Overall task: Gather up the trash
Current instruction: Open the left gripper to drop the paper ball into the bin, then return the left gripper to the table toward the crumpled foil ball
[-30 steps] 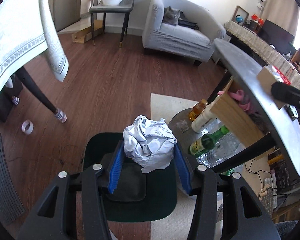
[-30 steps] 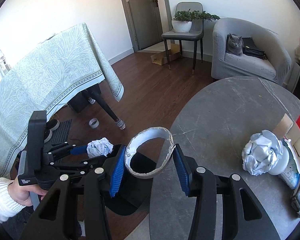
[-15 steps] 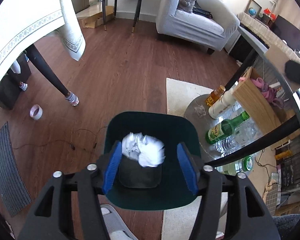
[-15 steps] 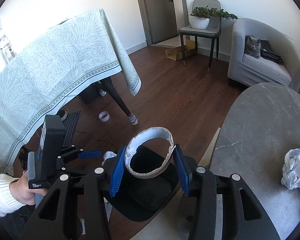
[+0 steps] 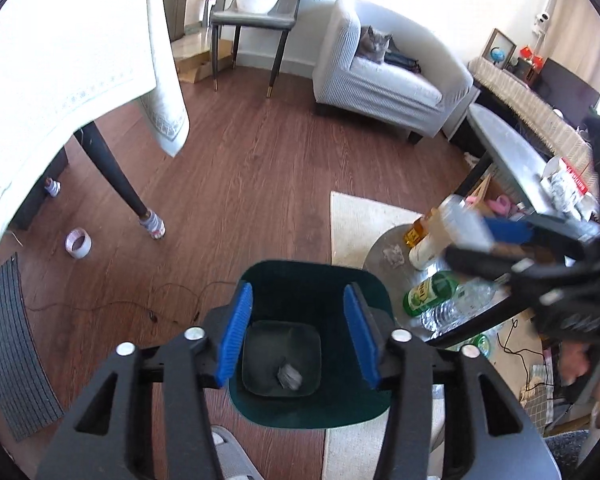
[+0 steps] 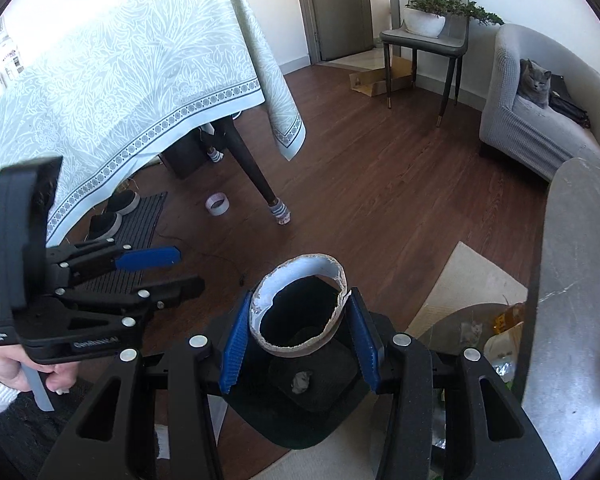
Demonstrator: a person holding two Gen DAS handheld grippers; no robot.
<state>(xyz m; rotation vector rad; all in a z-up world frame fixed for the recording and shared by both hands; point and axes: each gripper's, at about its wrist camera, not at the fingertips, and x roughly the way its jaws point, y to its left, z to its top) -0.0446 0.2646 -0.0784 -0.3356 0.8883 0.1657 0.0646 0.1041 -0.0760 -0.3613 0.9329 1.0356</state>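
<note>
While crumpled paper lies binned, ragged cardboard ring

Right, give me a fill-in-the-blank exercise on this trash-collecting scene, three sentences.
1. The crumpled white paper ball lies at the bottom of the dark green ____.
2. The right tool grips a torn cardboard ____ above that bin.
3. A grey ____ sits on the light grey armchair.

Missing words: bin; ring; cat
</note>
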